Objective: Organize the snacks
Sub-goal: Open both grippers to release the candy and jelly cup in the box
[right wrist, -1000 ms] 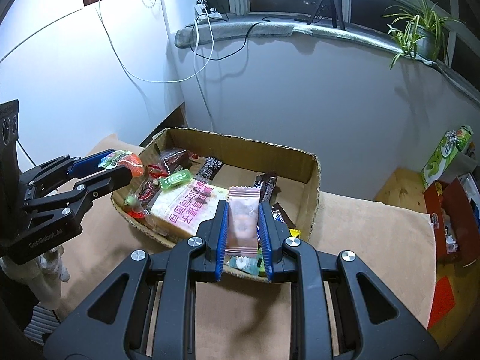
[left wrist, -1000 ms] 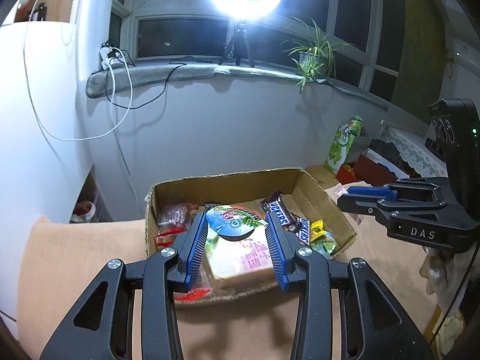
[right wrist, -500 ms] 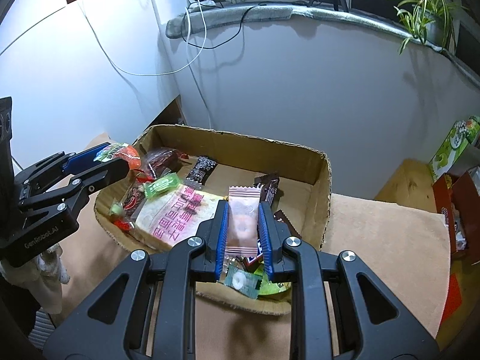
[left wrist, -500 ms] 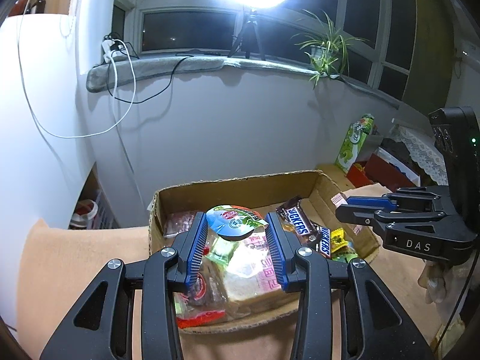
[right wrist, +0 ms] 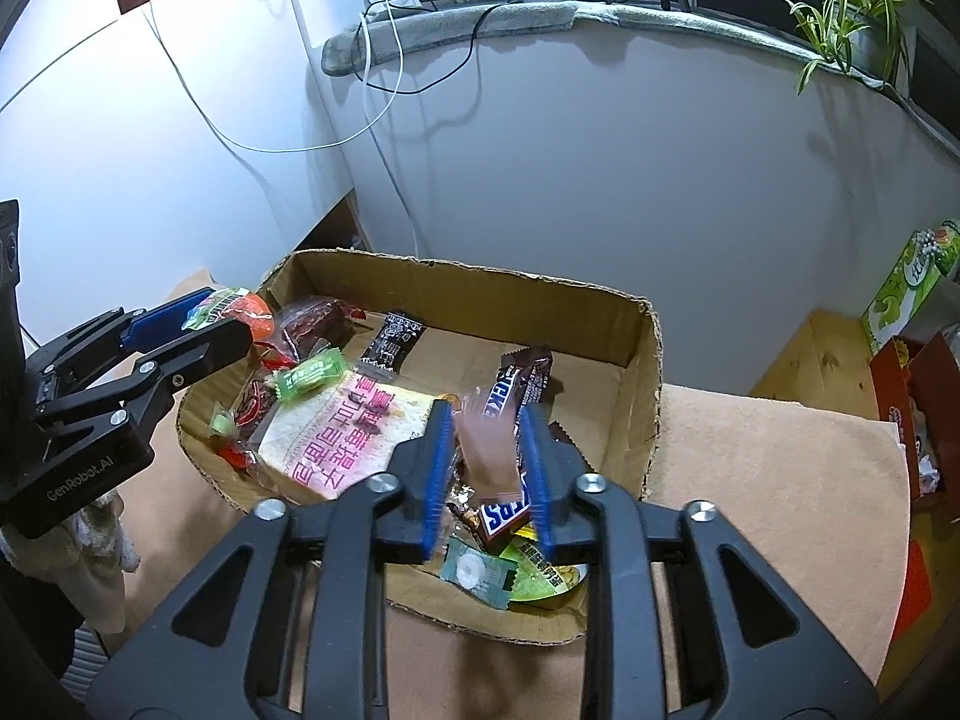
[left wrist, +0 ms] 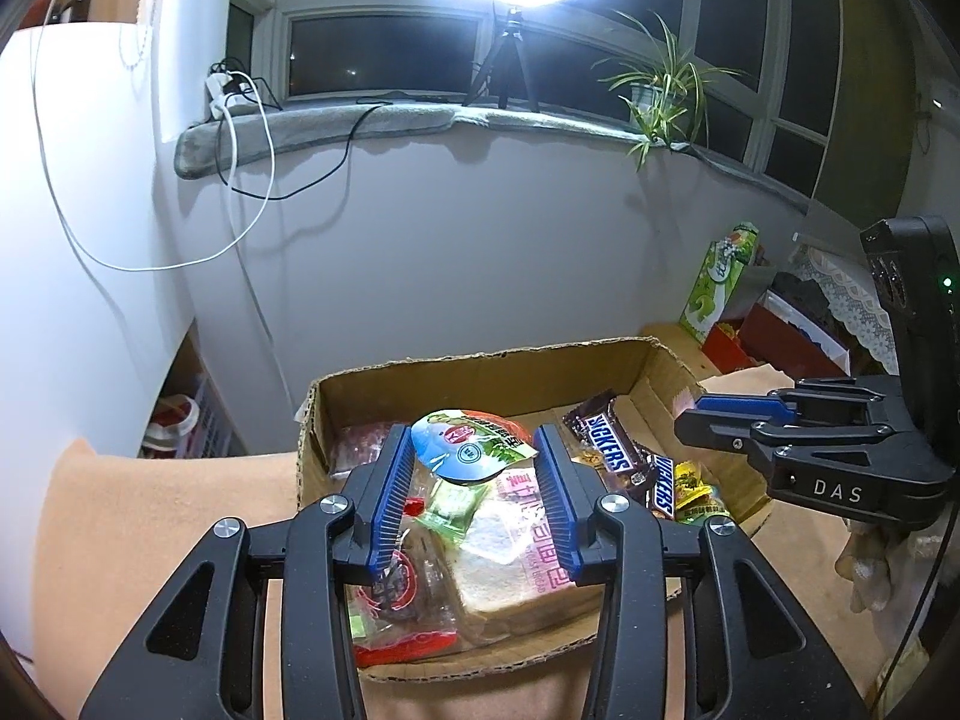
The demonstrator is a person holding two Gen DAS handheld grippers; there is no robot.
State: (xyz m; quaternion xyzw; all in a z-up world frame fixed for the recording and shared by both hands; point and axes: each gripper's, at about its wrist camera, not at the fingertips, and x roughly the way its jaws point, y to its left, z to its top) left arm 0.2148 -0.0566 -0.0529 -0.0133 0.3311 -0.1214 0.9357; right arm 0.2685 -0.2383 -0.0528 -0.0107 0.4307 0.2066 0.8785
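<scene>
Right tongs [right wrist: 487,468]: jaws opening, pink packet [right wrist: 489,456] slipping free between them. Left tongs [left wrist: 474,495]: pinching jelly cup [left wrist: 471,444]. Risk: cup may spill outside the box [left wrist: 480,369].

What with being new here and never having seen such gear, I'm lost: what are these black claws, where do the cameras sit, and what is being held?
There is no robot. A person holds a two-finger gripper in each hand, and a wide-angle camera on each one looks forward along its blue-padded fingers. So one picture looks out from the left gripper and the other from the right gripper. Each also shows the other gripper at its edge.

On the cloth-covered surface stands a cardboard box. In it are snacks, including a wrapped sandwich and Snickers bars.

The left gripper holds a jelly cup over the box. The right gripper's jaws are opening. A blurred pink packet is between them, apparently dropping into the box.
</scene>
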